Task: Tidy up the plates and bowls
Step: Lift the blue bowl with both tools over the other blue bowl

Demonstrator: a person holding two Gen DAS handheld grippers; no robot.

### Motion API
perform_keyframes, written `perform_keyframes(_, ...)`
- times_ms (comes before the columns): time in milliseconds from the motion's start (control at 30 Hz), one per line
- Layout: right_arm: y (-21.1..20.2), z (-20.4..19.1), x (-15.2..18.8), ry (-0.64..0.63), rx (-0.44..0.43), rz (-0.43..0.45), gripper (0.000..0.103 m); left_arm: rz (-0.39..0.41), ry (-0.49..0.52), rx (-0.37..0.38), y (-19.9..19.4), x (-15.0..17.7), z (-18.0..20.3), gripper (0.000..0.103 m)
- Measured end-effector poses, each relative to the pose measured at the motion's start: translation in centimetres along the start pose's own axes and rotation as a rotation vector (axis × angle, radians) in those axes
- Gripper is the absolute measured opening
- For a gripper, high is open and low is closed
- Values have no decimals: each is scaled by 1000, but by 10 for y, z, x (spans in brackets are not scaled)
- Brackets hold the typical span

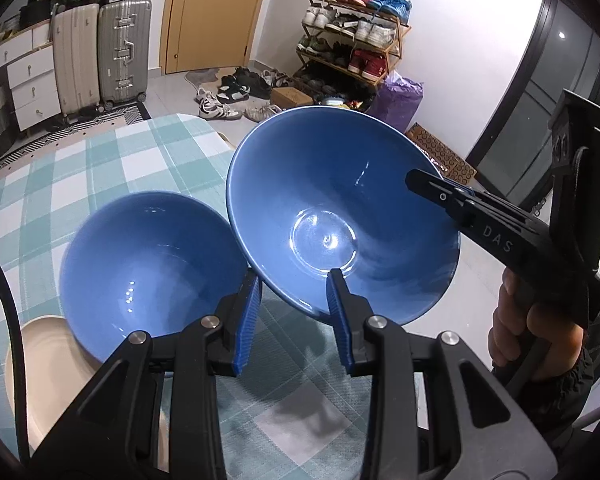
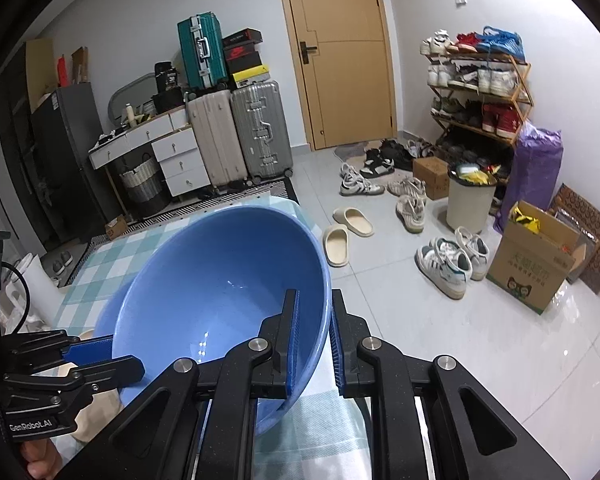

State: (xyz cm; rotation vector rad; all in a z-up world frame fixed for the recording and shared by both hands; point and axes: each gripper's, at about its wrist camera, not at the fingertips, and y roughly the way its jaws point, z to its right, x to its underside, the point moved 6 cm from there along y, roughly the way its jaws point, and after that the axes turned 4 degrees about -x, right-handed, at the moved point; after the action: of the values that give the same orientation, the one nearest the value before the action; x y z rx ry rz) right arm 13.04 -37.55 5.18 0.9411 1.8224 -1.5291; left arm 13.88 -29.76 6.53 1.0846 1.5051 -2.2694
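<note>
A checked table (image 1: 100, 168) carries a cream plate (image 1: 40, 360) and a blue bowl (image 1: 148, 264) on it. A second, tilted bowl (image 2: 220, 312) hangs above, its rim clamped by the right gripper (image 2: 314, 344). The left gripper (image 1: 292, 320) gapes, holding nothing.

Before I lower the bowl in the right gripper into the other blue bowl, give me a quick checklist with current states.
1. Right gripper holds the lifted bowl by its rim, one finger inside, one outside: ok.
2. Lifted bowl level: not ok, it is tilted, opening toward the left side.
3. Resting bowl upright and empty to receive it: ok.
4. Left gripper out of the way: not ok, it is open with its fingers straddling the lifted bowl's lower rim.
5. Resting bowl's footing: cannot tell; it seems to overlap the beige plate at the table's edge.
6. Clearance between the two bowl rims: cannot tell, they look nearly touching.
</note>
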Motion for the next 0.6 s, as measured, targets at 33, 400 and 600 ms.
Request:
perform_keyframes(33, -1, -4, -3, -6, -3, 3, 14, 6, -4, -1, -4, -1, -2, 30)
perform_keyframes(400, 2, -45, -20, -60, -37, 21, 16, 47, -45, -21, -44, -2, -29, 30)
perform_keyframes(600, 9, -64, -24, -82, -58, 21, 16, 53, -66, -35, -58, -1, -47, 30)
